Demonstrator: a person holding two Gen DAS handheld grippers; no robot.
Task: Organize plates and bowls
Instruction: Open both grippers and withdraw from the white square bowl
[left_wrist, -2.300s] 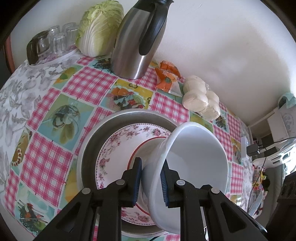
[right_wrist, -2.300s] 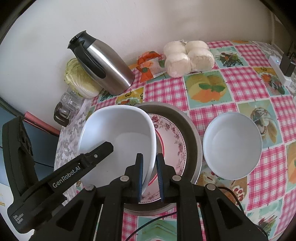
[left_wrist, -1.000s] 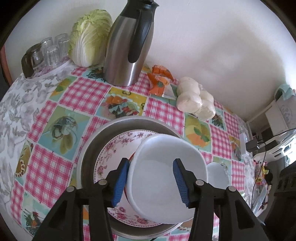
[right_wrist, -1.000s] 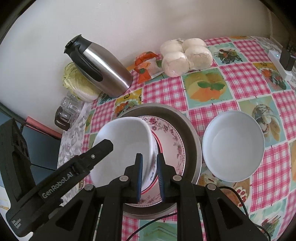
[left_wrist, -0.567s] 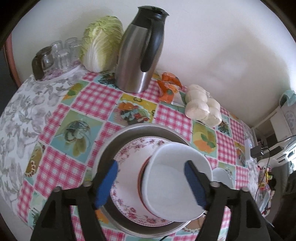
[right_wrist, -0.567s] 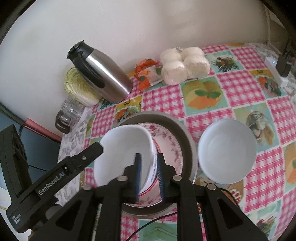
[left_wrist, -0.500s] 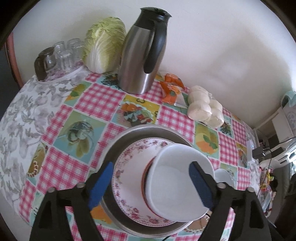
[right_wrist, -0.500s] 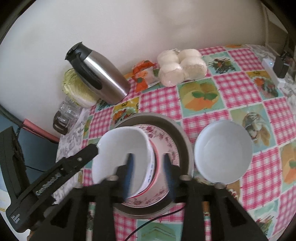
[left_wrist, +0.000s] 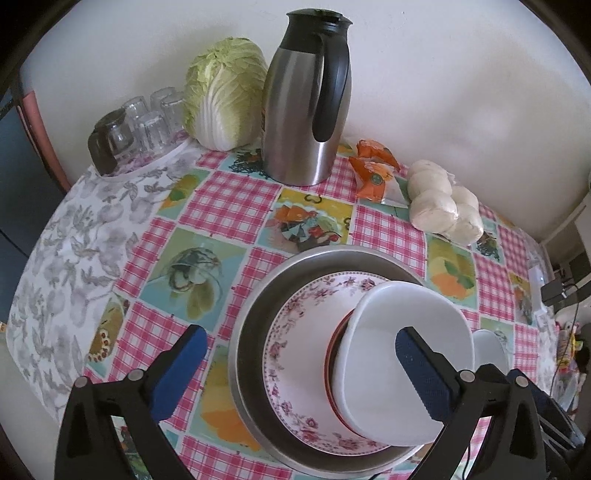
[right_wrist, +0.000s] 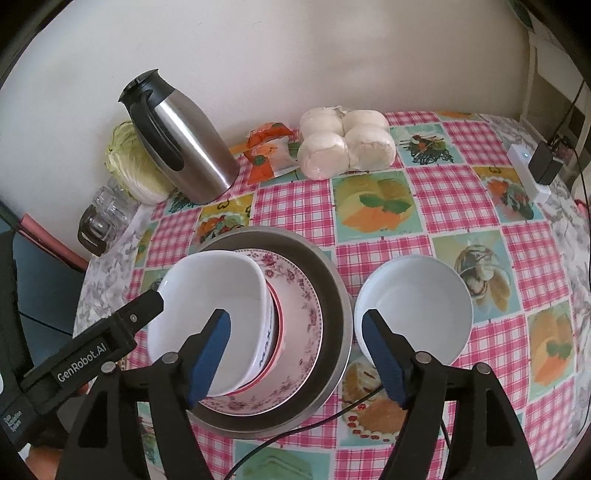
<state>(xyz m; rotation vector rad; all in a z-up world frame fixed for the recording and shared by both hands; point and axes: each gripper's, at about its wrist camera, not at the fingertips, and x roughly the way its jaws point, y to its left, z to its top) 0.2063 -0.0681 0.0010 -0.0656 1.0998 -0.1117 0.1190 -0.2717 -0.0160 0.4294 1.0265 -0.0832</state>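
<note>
A white square bowl (left_wrist: 402, 354) sits on a floral plate (left_wrist: 299, 343) inside a round metal tray (left_wrist: 255, 306). It also shows in the right wrist view (right_wrist: 210, 314), on the plate (right_wrist: 299, 295) and tray (right_wrist: 328, 280). A second white round bowl (right_wrist: 413, 314) stands on the table right of the tray, barely visible in the left wrist view (left_wrist: 489, 343). My left gripper (left_wrist: 299, 365) is open and empty above the stack. My right gripper (right_wrist: 295, 354) is open and empty, raised over the tray's right side.
A steel thermos jug (left_wrist: 306, 114), a cabbage (left_wrist: 221, 99), glasses (left_wrist: 144, 122), an orange packet (left_wrist: 373, 173) and bagged buns (left_wrist: 443, 203) line the wall. A power strip with a charger (right_wrist: 532, 166) lies at the far right. A black cable (right_wrist: 295, 432) runs under the tray's near edge.
Both grippers have let go of the square bowl, opened wide and pulled up and back. The bowl now rests on the floral plate.
</note>
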